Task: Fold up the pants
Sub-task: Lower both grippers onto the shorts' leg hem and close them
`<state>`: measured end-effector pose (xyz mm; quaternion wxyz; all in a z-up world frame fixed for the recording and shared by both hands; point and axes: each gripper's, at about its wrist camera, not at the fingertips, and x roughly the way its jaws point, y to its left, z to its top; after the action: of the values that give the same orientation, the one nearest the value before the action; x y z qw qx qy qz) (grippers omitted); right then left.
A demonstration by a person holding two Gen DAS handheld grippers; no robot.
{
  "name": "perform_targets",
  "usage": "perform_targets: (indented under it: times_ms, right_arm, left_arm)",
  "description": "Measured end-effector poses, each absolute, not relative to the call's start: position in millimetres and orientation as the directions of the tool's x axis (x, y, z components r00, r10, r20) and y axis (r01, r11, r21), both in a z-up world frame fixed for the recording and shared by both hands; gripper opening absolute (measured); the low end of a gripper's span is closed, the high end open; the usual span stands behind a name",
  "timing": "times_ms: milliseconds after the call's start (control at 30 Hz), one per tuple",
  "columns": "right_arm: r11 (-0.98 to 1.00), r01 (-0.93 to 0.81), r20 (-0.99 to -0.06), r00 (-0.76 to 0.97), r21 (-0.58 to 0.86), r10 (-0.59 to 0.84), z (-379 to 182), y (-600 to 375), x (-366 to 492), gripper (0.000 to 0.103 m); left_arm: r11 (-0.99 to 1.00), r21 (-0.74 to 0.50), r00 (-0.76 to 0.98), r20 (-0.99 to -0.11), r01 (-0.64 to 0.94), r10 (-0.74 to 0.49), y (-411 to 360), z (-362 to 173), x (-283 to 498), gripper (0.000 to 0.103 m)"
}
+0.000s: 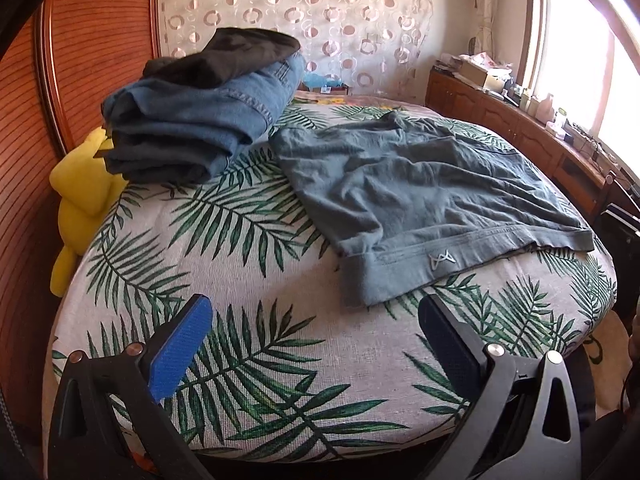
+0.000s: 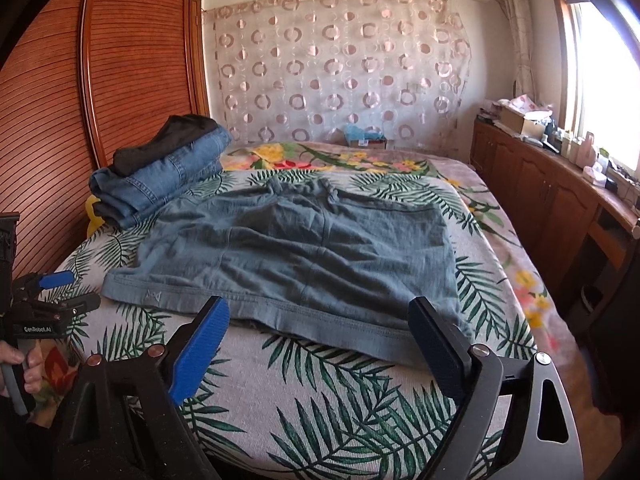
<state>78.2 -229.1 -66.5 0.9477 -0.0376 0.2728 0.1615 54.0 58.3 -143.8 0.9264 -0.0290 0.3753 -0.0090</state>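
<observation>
Left gripper (image 1: 316,320) and right gripper (image 2: 320,320), each with ribbed blue pads (image 2: 200,352), jaws spread wide and empty, above a leaf-printed woven sheet (image 1: 240,360). Wrinkled grey-green pants (image 2: 300,252) lie flat mid-bed, hem nearest the right gripper. Beyond: folded denim stack (image 1: 192,120); slatted wooden wardrobe (image 2: 120,60).

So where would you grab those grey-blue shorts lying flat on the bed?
Probably the hem corners nearest the edge of the bed, one per gripper, coming in low from this near side. The shorts lie spread flat with the thick stitched hem facing both open grippers, so it is the closest firm edge.
</observation>
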Motion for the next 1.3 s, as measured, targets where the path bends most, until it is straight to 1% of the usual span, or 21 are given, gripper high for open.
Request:
perform_targets:
  times_ms: [67,133,200,267,367,433,467,533,567,633,733,900,1100,1300]
  right_arm:
    - [0.941,-0.338,-0.541,0.788,0.021,0.295,-67,-231,79,0.087]
    - [0.939,-0.342,-0.550,0.781,0.018,0.295,-70,-231,81,0.084]
    - [0.938,-0.345,-0.559,0.774,0.020,0.297,-72,-233,81,0.083]
    - [0.939,-0.342,-0.565,0.770,0.027,0.297,-73,-236,82,0.083]
    - [0.940,-0.340,-0.572,0.764,0.036,0.298,-73,-241,82,0.082]
    - [0.940,-0.338,-0.575,0.763,0.037,0.297,-73,-243,82,0.082]
    - [0.941,-0.336,-0.575,0.762,0.038,0.296,-72,-244,82,0.082]
    - [0.942,-0.333,-0.575,0.763,0.041,0.295,-72,-245,80,0.082]
    - [0.943,-0.331,-0.573,0.765,0.042,0.294,-73,-245,80,0.082]
    - [0.944,-0.328,-0.572,0.766,0.043,0.292,-74,-248,78,0.082]
    - [0.947,-0.321,-0.568,0.774,0.029,0.280,-74,-248,74,0.082]
    - [0.955,-0.295,-0.563,0.789,0.006,0.247,-72,-265,72,0.082]
    - [0.974,-0.228,-0.594,0.782,0.013,0.191,-75,-296,73,0.072]
    - [0.977,-0.211,-0.624,0.761,0.024,0.179,-77,-304,72,0.062]
  left_arm:
    - [0.997,-0.074,0.715,-0.697,0.003,-0.054,60,-145,55,0.098]
    - [0.996,-0.090,0.710,-0.700,0.019,-0.077,60,-146,58,0.092]
    - [0.994,-0.105,0.709,-0.698,0.033,-0.097,60,-146,61,0.091]
    - [0.991,-0.120,0.706,-0.697,0.053,-0.122,58,-146,63,0.087]
    - [0.987,-0.145,0.700,-0.699,0.063,-0.147,57,-147,68,0.086]
    - [0.984,-0.164,0.695,-0.701,0.066,-0.163,58,-148,70,0.070]
    - [0.984,-0.169,0.690,-0.704,0.064,-0.165,58,-148,72,0.068]
    - [0.981,-0.180,0.686,-0.705,0.069,-0.178,58,-149,74,0.059]
    - [0.979,-0.190,0.682,-0.707,0.071,-0.186,59,-150,75,0.057]
    - [0.978,-0.195,0.681,-0.707,0.072,-0.191,59,-151,76,0.049]
    - [0.978,-0.194,0.679,-0.709,0.076,-0.193,58,-150,76,0.042]
    - [0.979,-0.187,0.678,-0.711,0.079,-0.190,58,-150,75,0.040]
    - [0.983,-0.165,0.681,-0.712,0.078,-0.174,54,-151,76,0.040]
    - [0.983,-0.164,0.681,-0.711,0.080,-0.174,53,-151,76,0.040]
